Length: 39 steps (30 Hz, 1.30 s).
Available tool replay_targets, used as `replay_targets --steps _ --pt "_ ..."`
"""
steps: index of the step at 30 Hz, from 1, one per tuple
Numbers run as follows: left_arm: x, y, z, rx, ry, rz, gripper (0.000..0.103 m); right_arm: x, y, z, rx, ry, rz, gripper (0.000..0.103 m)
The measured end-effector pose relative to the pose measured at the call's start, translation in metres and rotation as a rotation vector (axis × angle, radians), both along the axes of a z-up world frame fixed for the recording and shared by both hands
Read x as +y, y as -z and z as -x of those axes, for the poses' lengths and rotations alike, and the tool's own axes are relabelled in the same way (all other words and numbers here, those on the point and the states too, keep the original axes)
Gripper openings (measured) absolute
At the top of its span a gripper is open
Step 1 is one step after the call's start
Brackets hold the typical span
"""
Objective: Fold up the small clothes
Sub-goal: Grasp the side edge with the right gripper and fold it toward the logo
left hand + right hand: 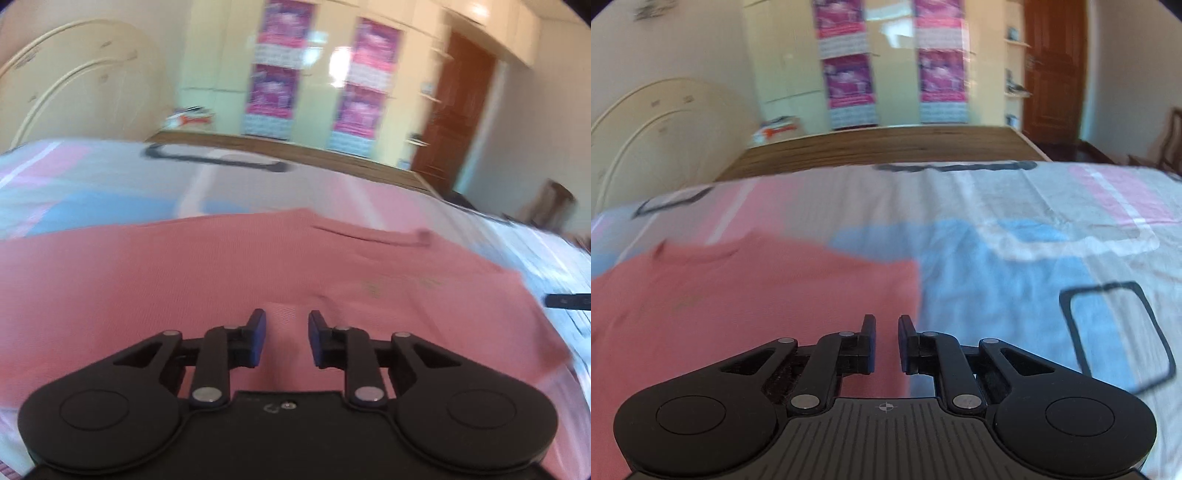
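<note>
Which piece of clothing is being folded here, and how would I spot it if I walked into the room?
Look at the bed with the patchwork-print bedsheet in pink, blue and grey. The pink garment lies flat on it, just ahead of both grippers. It is the only plain, single-coloured cloth there, a dusty salmon pink with a neckline at its far edge.

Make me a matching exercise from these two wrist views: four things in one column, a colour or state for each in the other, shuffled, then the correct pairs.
Column 1:
1. shirt
2. left claw
3. door
4. bedsheet

Column 2:
A. brown wood
B. patterned pink, blue and white
C. plain salmon pink, lying spread on the bed
D. open, nothing between its fingers

Pairs: 1-C, 2-D, 3-A, 4-B
</note>
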<state>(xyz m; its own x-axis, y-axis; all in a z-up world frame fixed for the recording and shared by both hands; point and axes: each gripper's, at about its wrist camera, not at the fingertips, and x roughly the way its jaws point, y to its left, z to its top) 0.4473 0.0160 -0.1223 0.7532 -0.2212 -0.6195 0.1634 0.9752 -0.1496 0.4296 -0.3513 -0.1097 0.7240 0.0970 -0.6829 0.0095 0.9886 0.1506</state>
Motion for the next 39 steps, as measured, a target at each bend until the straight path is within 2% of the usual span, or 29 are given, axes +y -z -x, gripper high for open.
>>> replay_targets --steps 1,2,3,4,5,6,9,11,12,13,15,16,20,23,25,27,28,29,30,31,32,34,36,37,39 --pt "-0.012 0.001 0.005 -0.002 0.039 -0.021 0.023 0.005 0.002 0.013 0.007 -0.013 0.006 0.013" --pt "-0.023 0.005 0.007 0.018 0.079 -0.03 0.027 0.011 0.009 0.023 0.032 -0.013 0.012 0.013" --pt "-0.03 0.011 0.006 0.059 0.107 -0.034 0.029 0.014 0.018 0.032 0.067 0.001 0.03 0.013" --pt "-0.037 0.021 0.003 0.109 0.118 -0.064 0.029 0.017 0.023 0.042 0.053 0.014 0.052 0.013" --pt "-0.04 0.02 0.008 0.072 0.119 -0.086 0.028 0.019 0.023 0.05 0.042 0.019 0.07 0.013" --pt "-0.042 0.017 0.009 0.074 0.121 -0.104 0.024 0.02 0.02 0.055 0.047 0.031 0.078 0.013" --pt "-0.044 0.006 0.024 0.017 0.147 -0.075 0.028 0.018 0.005 0.077 0.004 0.045 0.005 0.013" --pt "-0.052 0.015 0.025 0.053 0.163 -0.13 0.03 0.027 0.011 0.079 0.038 0.009 0.069 0.013" --pt "-0.051 0.023 0.023 0.079 0.154 -0.126 0.029 0.03 0.019 0.076 0.069 0.005 0.084 0.013" --pt "-0.048 0.023 0.023 0.065 0.143 -0.101 0.029 0.031 0.019 0.076 0.058 0.01 0.083 0.013" --pt "-0.047 0.014 0.018 0.068 0.121 -0.081 0.027 0.034 0.011 0.07 0.066 0.018 0.078 0.013" --pt "-0.048 0.008 0.017 0.043 0.118 -0.075 0.027 0.035 0.005 0.068 0.039 0.013 0.068 0.013" --pt "-0.065 0.002 -0.006 0.025 0.143 -0.086 0.033 0.051 -0.004 0.038 -0.015 -0.043 0.031 0.013" --pt "-0.082 0.011 -0.032 0.038 0.171 -0.121 0.042 0.074 0.005 0.0 -0.02 -0.108 0.019 0.013" --pt "-0.085 0.022 -0.05 0.075 0.169 -0.118 0.041 0.085 0.015 -0.025 0.002 -0.146 -0.022 0.013" --pt "-0.077 0.025 -0.058 0.06 0.145 -0.129 0.038 0.088 0.023 -0.043 -0.005 -0.192 -0.012 0.013" --pt "-0.068 0.026 -0.058 0.066 0.134 -0.118 0.036 0.084 0.026 -0.05 -0.01 -0.177 0.03 0.013" --pt "-0.059 0.026 -0.059 0.068 0.129 -0.109 0.029 0.069 0.029 -0.058 -0.001 -0.109 0.073 0.013" --pt "-0.051 0.025 -0.06 0.072 0.131 -0.102 0.022 0.047 0.031 -0.066 0.018 -0.016 0.075 0.013" --pt "-0.045 0.025 -0.06 0.074 0.138 -0.097 0.019 0.021 0.032 -0.07 0.028 0.066 0.035 0.009" --pt "-0.043 0.025 -0.06 0.073 0.148 -0.104 0.019 0.001 0.033 -0.074 0.033 0.105 -0.004 0.0" --pt "-0.049 0.024 -0.059 0.068 0.161 -0.135 0.02 -0.009 0.031 -0.081 0.055 0.081 -0.019 0.0" --pt "-0.058 0.023 -0.058 0.066 0.161 -0.156 0.03 0.001 0.027 -0.079 0.06 0.053 0.037 0.0" --pt "-0.063 0.022 -0.056 0.063 0.16 -0.169 0.032 0.007 0.026 -0.076 0.06 0.042 0.06 0.0" --pt "-0.07 0.018 -0.053 0.057 0.168 -0.196 0.036 0.014 0.021 -0.063 0.042 0.04 0.047 0.0"
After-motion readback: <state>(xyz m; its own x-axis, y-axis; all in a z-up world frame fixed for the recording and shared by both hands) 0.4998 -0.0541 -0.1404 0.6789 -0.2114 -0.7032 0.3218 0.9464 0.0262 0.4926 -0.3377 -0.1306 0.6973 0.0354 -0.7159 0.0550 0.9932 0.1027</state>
